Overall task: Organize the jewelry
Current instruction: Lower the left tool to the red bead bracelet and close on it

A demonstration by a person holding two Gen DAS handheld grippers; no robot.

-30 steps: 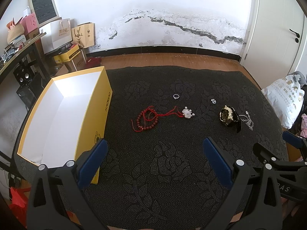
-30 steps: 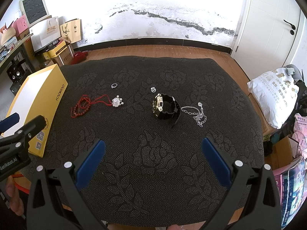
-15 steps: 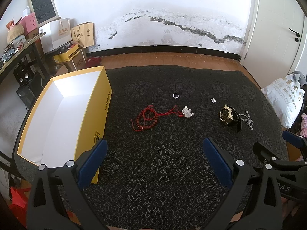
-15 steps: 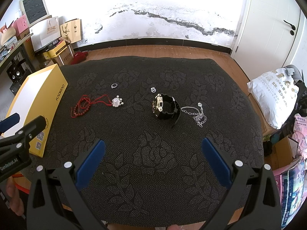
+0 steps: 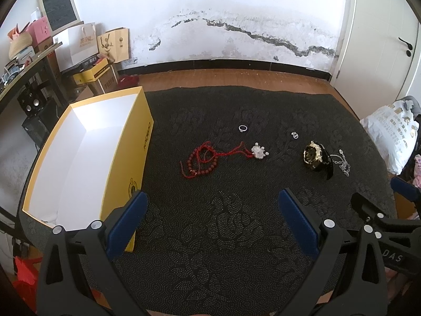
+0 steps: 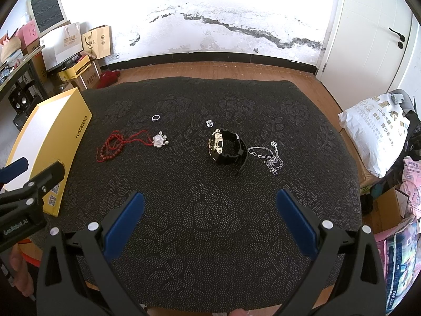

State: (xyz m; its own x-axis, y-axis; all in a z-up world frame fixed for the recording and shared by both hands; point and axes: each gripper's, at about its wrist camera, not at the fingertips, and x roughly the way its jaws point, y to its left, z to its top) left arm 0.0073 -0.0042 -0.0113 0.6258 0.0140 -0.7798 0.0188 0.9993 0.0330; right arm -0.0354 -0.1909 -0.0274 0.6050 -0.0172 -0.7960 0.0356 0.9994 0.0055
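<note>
Both grippers hover empty with jaws spread wide; the red bead necklace (image 5: pixel 204 155) lies ahead of the left gripper (image 5: pixel 210 221), probably nearer it than the right gripper (image 6: pixel 209 218), yellow box (image 5: pixel 119 158) to its left

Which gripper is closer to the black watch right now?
Right. The right gripper hangs open just short of the black watch, nearly in line. The left gripper sits further left, toward the yellow box.
</note>
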